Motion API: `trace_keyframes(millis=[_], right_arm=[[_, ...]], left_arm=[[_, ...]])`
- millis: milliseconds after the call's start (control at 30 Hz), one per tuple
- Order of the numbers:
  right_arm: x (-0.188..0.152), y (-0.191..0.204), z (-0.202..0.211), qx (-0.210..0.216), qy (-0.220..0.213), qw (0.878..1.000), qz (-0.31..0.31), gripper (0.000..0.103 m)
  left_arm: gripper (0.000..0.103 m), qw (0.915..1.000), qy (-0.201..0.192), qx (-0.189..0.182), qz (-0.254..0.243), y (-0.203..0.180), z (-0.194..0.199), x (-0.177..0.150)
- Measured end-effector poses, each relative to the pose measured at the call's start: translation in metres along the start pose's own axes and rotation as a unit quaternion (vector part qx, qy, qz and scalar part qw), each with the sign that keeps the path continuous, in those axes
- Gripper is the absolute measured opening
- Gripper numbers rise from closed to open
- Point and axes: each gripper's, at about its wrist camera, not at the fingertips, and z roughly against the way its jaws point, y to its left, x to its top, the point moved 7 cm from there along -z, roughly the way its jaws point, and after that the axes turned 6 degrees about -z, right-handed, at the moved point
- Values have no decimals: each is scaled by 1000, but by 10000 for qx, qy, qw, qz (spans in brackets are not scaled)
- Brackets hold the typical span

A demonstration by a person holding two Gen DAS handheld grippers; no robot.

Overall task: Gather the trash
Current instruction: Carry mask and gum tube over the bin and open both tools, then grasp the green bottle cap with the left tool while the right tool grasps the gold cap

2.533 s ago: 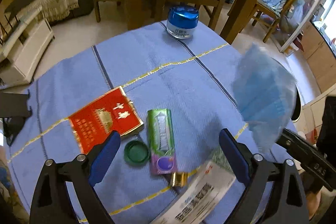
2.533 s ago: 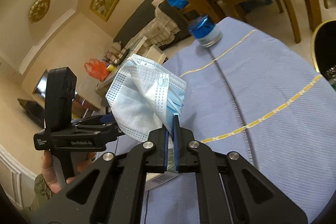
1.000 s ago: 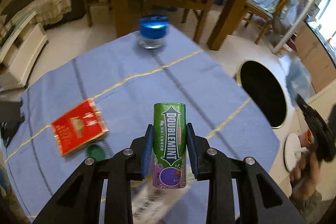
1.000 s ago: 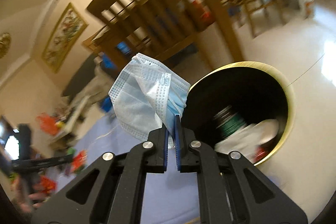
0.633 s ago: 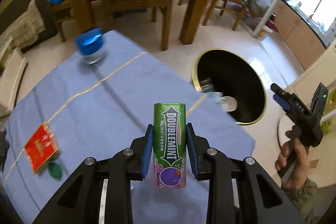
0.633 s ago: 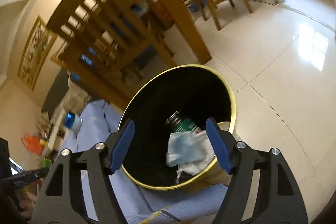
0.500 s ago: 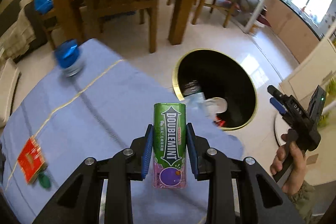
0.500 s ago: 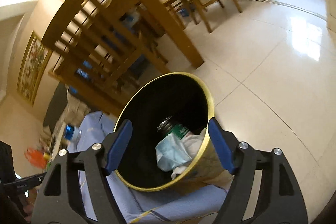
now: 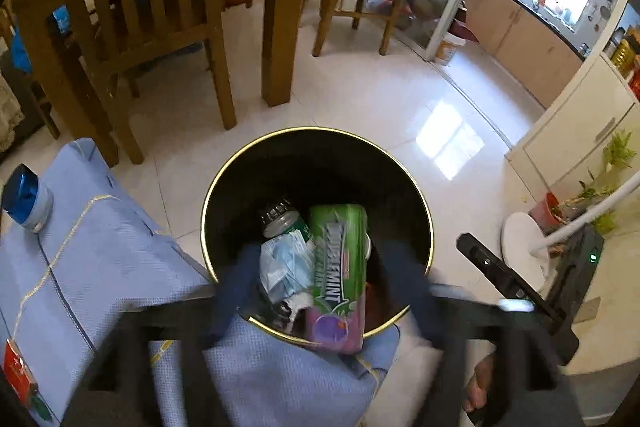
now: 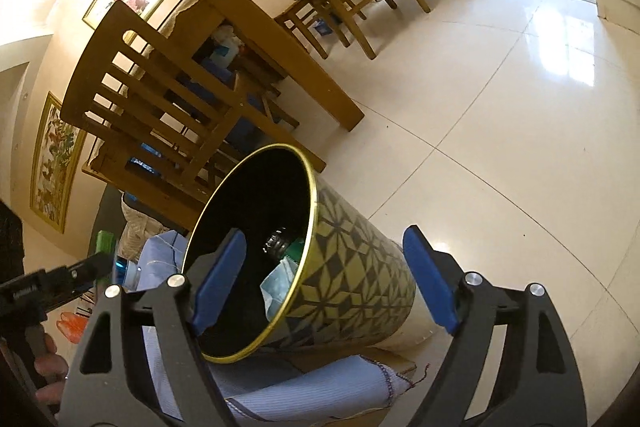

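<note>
Here we see the left tool spread wide above the trash bin, gripping nothing; the green gum pack is blurred in the bin's mouth, beside a blue mask. The right tool is also wide open and empty. The bin stands on the floor against the bench edge.

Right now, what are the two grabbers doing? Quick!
Left gripper: open, the gum pack dropping into the bin.
Right gripper: open, holding nothing.
</note>
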Motion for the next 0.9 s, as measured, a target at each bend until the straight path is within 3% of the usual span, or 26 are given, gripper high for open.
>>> trace_keyframes(millis=[100, 233, 367, 433, 533, 633, 667, 733, 800, 900], right_arm=[[2, -3, 2, -1, -42, 10000, -1, 81], [-3, 5, 2, 77, -3, 10000, -24, 81], [-28, 51, -1, 391, 283, 9981, 395, 81], [-49, 84, -4, 656, 591, 9932, 761, 81], [-102, 151, -10, 1128, 1385, 9697, 1669, 81], [-170, 215, -7, 1686, 2253, 9220, 2661, 81], [-196, 234, -4, 1859, 2571, 9010, 2958, 81], [-236, 260, -1, 2080, 3088, 8691, 3256, 81], [-274, 291, 5, 2178, 3351, 8381, 3713, 81], [-313, 333, 9, 2280, 3530, 8056, 4177, 80]], left_arm=[[80, 9990, -47, 208, -394, -10, 7, -9], [80, 9986, -100, 395, -339, 7, 39, -24], [81, 9971, -202, 727, 26, 53, 96, -47], [89, 9948, -338, 943, 208, 83, 133, -63], [91, 9825, -565, 1651, 648, 153, 203, -105], [91, 9671, -559, 2196, 1154, 217, 259, -159], [91, 9620, -520, 2355, 1281, 233, 273, -176], [91, 9500, -447, 2687, 1528, 262, 298, -217], [91, 9387, -347, 2880, 1863, 291, 317, -265], [91, 9267, -180, 2859, 2432, 323, 325, -328]])
